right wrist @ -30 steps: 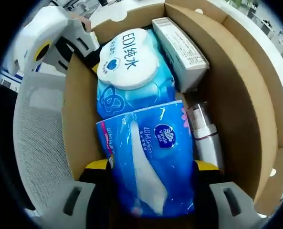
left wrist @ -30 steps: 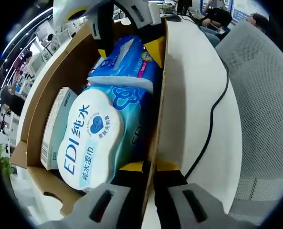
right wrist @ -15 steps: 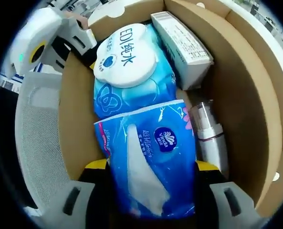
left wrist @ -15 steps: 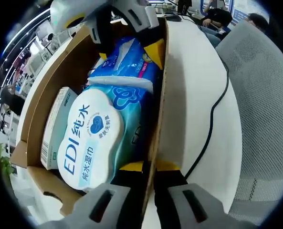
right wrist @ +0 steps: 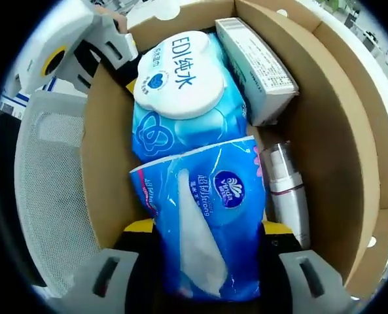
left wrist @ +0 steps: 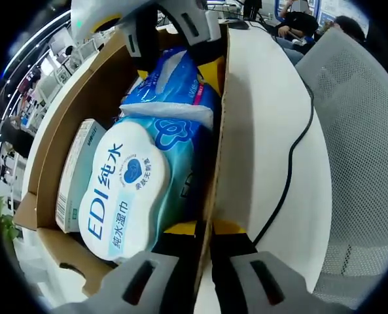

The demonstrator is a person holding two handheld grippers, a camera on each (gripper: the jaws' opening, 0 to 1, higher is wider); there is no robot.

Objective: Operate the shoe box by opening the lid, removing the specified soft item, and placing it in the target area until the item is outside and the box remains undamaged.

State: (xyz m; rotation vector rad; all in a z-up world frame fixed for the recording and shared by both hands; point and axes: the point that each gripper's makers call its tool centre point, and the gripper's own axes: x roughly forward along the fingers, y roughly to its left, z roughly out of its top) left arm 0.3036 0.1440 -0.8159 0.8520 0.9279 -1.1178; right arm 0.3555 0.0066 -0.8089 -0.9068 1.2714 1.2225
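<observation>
**Extraction of the Soft Tissue Pack: Risks and Tool State**

The open brown cardboard shoe box point(right wrist: 108, 163) rests on the white surface point(left wrist: 265, 131). The lid is already open. The box holds the blue soft plastic tissue pack point(right wrist: 210, 229), a teal wet-wipe pack with a white lid point(right wrist: 180, 85), a white rectangular carton point(right wrist: 256, 69) and a silver-and-white cylindrical bottle point(right wrist: 288, 196).

**Hazards**

- The tissue pack is soft and slippery. It may slide out of the grip if the lift is fast or the squeeze is light.
- The tissue pack overlaps the wet-wipe pack and lies just beside the bottle. A tilted pull may drag either neighbour with it.
- The left tool point(left wrist: 203, 229) pinches the thin cardboard side wall. A twist or upward pull here may crease or tear the wall, which the task forbids.
- A black cable point(left wrist: 292, 163) lies on the surface beside the box. It may snag the item when it is set down.

**Tool state**

- Right tool point(right wrist: 207, 229): the jaws stand moderately apart, one on each side of the tissue pack, and appear to clamp it at its near end. The pack is inside the box, at the end nearest this tool.
- Left tool: the jaws are almost closed, one inside and one outside the box wall, steadying the box.
</observation>
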